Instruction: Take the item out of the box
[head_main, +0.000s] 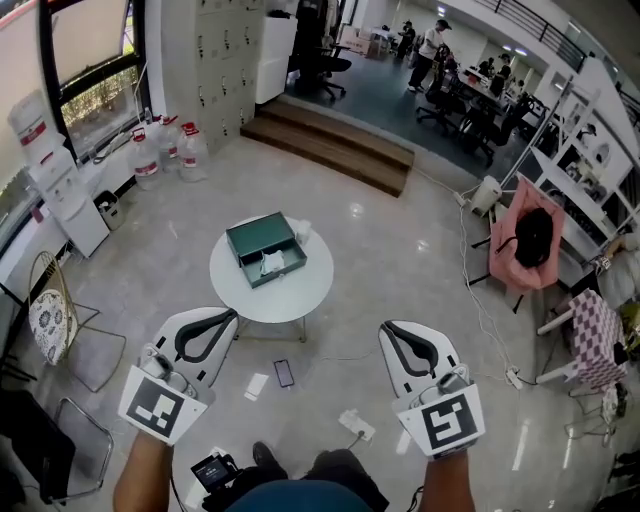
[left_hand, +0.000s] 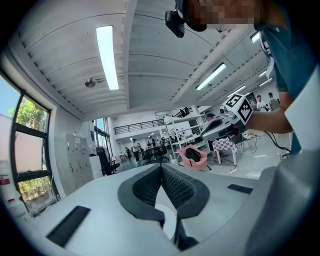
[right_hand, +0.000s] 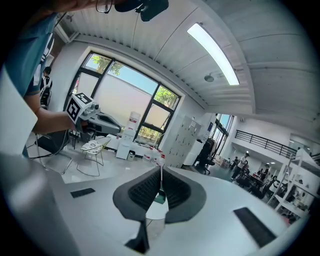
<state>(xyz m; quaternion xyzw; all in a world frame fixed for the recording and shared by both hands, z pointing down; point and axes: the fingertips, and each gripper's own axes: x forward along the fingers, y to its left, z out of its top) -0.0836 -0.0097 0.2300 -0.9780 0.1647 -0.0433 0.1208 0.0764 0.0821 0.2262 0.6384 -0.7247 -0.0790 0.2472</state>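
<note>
1. The round white table (head_main: 300, 296) is standing in the middle of a glossy floor, and the green box (head_main: 255, 240) is sitting open on top of it
2. The white item (head_main: 272, 264) is lying inside the box, toward the end nearer the person; something white and crumpled (head_main: 301, 231) is resting on the table just beside the box's far right corner
3. The left gripper (head_main: 228, 316) is hovering near the table's near left edge without touching it; its own view is showing the two jaws pressing together tip to tip, with nothing between them
4. The right gripper (head_main: 392, 330) is hovering off the table's near right side, apart from it; its jaws are also pressing together at the tips and pinching nothing
5. Both grippers are pointing toward the table, and the box is sitting well apart from either one
6. A dark phone (head_main: 284, 373) is lying on the floor between the two grippers, near the table's base
7. Large water bottles (head_main: 165, 150) are standing by the window wall at the left, and a pink chair (head_main: 505, 250) with a black bag on it is standing at the right
</note>
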